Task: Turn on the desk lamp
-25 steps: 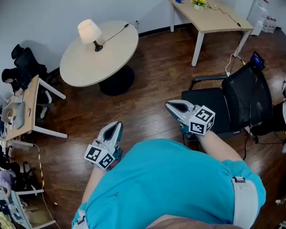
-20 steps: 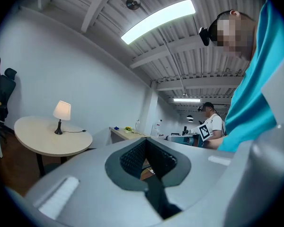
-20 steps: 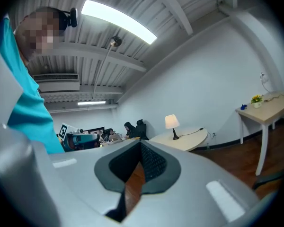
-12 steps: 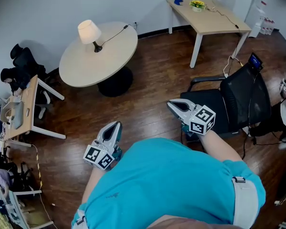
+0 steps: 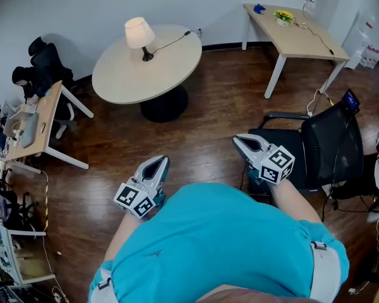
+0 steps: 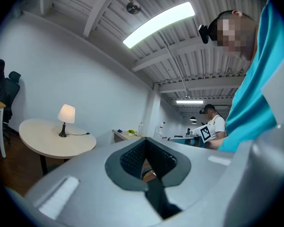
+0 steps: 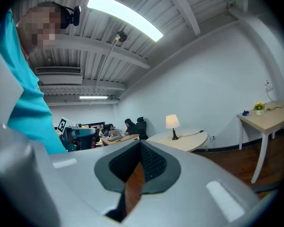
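the desk lamp stands at the far edge of the round worktop, well apart from both grippers. the left gripper and right gripper hang by the body, fingers pressed together, empty. i reckon a blunt closed tip could tip the lamp over, or snag its cord.

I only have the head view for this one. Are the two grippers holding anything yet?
Observer: No. The left gripper has its jaws together in its own view, with nothing between them.
Operator: And the right one?
Observer: The right gripper is shut and empty too.
Operator: What lights the room? I see no ceiling.
Observer: A long strip light on the ceiling, lit, shows overhead in both gripper views.
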